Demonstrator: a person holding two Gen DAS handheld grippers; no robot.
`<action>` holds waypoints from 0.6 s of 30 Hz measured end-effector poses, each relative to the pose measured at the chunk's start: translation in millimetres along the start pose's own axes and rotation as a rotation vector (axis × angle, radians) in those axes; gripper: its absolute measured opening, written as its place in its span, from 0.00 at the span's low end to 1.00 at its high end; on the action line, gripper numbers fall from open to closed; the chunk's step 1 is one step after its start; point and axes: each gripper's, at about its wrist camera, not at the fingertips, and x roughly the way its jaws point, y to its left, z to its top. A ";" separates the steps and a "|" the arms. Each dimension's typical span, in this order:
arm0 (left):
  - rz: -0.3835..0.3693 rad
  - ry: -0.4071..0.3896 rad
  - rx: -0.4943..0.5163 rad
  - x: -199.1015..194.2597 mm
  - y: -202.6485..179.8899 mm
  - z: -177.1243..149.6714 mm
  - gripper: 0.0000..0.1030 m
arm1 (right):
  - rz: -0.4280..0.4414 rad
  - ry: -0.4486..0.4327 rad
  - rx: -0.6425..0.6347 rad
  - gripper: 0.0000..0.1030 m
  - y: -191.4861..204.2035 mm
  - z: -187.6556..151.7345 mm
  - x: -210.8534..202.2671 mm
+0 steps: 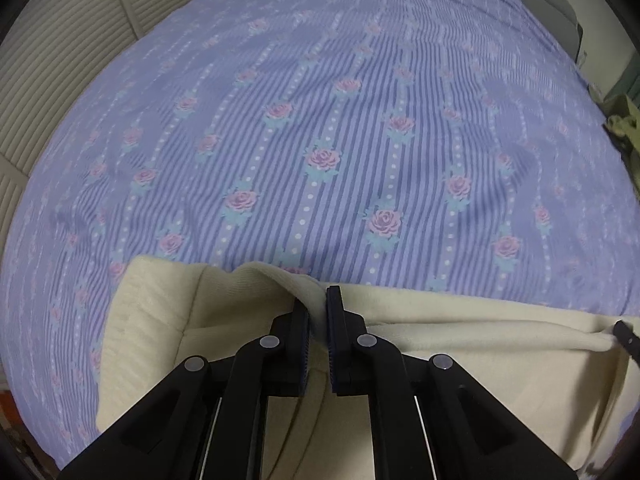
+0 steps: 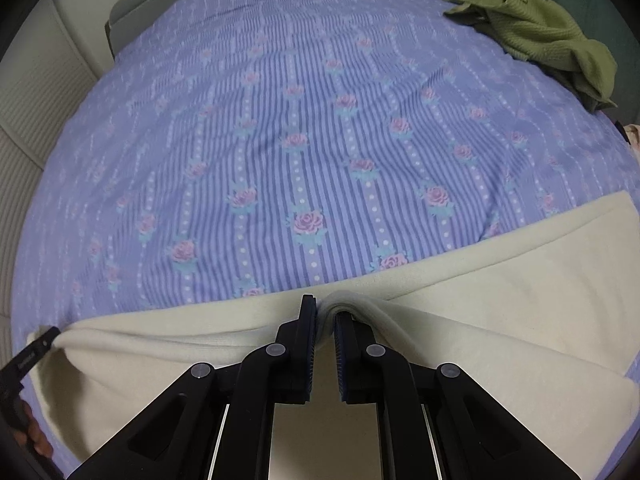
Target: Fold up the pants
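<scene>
Each wrist camera sits behind its gripper and faces steeply down along the fingers, close above the cream pants on the bedsheet. Both views share that fold and the sheet beyond.

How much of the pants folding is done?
Partly done, it seems: the cream pants lie on the flowery bedsheet with one layer already doubled over. In hand: the left gripper and right gripper each pinch the folded edge. Left: laying that edge down and any further folds.
</scene>
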 end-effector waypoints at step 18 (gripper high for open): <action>-0.094 -0.197 0.283 -142.2 -19.8 -53.2 0.94 | 0.115 -0.115 -0.065 0.57 6.8 -54.0 -140.0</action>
